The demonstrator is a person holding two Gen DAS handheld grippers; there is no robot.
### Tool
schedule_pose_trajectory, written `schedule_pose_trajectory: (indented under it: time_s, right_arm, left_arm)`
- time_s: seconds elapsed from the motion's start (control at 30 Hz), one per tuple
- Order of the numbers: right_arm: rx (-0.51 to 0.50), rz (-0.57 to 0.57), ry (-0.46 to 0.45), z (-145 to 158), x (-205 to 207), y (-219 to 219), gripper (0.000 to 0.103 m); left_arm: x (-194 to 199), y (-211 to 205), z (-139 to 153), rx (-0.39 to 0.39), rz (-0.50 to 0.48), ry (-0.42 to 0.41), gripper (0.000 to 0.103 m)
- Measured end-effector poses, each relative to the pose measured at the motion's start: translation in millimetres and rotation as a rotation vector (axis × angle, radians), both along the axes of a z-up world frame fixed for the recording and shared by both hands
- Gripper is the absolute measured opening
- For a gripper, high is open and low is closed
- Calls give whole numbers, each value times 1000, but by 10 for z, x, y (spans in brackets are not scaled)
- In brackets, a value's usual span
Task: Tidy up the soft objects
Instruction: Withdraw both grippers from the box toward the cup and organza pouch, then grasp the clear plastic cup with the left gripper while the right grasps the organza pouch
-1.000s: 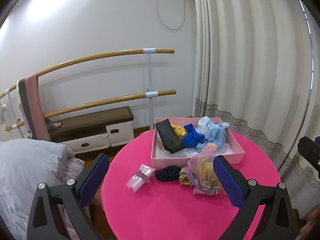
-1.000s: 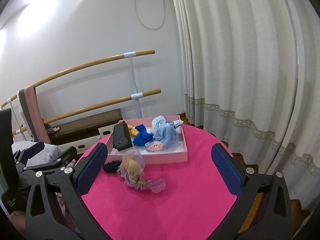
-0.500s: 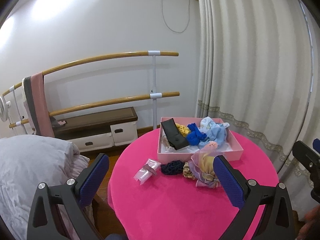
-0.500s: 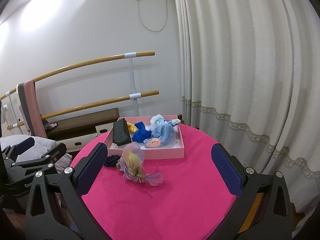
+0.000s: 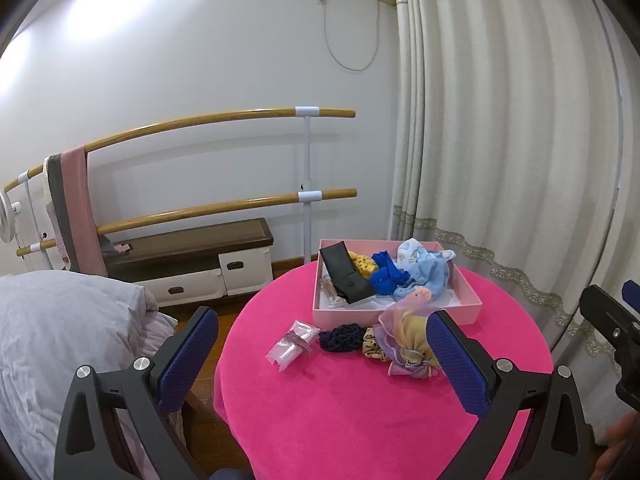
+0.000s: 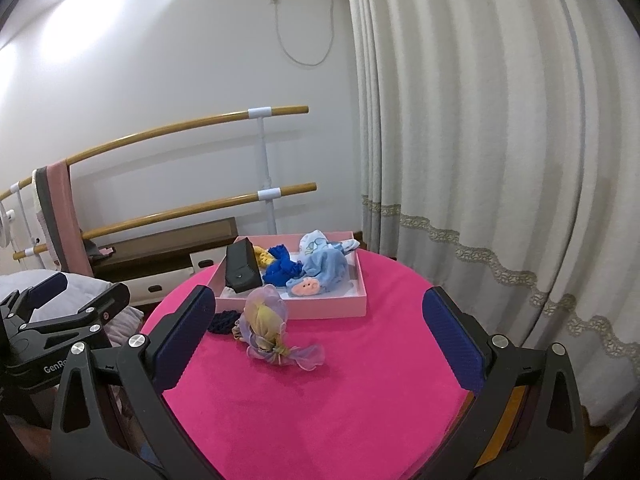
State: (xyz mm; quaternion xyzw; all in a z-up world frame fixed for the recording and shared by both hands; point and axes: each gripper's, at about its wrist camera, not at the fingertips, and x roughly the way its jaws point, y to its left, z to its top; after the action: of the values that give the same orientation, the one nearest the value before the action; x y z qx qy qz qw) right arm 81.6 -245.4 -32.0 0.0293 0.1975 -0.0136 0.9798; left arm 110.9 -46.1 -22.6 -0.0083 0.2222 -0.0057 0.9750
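Observation:
A pink box [image 5: 468, 312] [image 6: 296, 312] stands at the far side of a round pink table [image 5: 360, 408] [image 6: 360, 392]. It holds a black case [image 5: 346, 276] [image 6: 240, 268], a blue cloth [image 5: 386, 276] [image 6: 282, 268], a yellow item [image 5: 362, 266] and a light-blue soft doll [image 5: 428, 276] [image 6: 320, 268]. In front of the box lie a yellow-and-purple gauze doll [image 5: 408, 340] [image 6: 266, 330], a dark-blue scrunchie [image 5: 342, 338] [image 6: 224, 320] and a clear pink packet [image 5: 292, 344]. My left gripper [image 5: 320, 364] and right gripper [image 6: 316, 340] are both open and empty, held back above the table's near side.
Wooden ballet bars [image 5: 224, 120] with a pink towel [image 5: 80, 208] run along the white wall. A low bench with drawers [image 5: 192, 256] stands under them. A grey-white duvet [image 5: 56, 344] lies at the left. Cream curtains [image 5: 500, 140] hang at the right.
Both grippers have drawn back and up from the table, so the box and objects look smaller and farther. Nothing on the table has moved.

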Motion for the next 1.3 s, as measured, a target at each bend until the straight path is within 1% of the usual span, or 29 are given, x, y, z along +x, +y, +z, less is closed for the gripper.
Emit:
schedule_pose_trajectory:
  time_s: [0.33,0.63,0.77,0.97,1.07,1.17,1.3]
  right_arm:
    - [-6,9,14,-25,36,36,103]
    - [-4,19,74,-195,204,61,103]
    - [1,27,118,-316,323,57,103]
    - [12,50,208,-576,546,42,103]
    - [12,59,262,-743,684,55,103]
    - [16,74,294,-868,787,83,103]
    - [21,86,326,-1002,911,104,103]
  left_arm:
    - [33,32,-42,-1,5,-1,103]
    - [223,122,-232,-4,20,51,103]
    - [332,173,-353,0,26,79,103]
    - [580,287,-605,-3,46,151,103]
    - [744,352,-743,-6,56,188,103]
    - [936,410,-872,-4,66,218,103]
    - [1197,428,-1012,27,62,239,103]
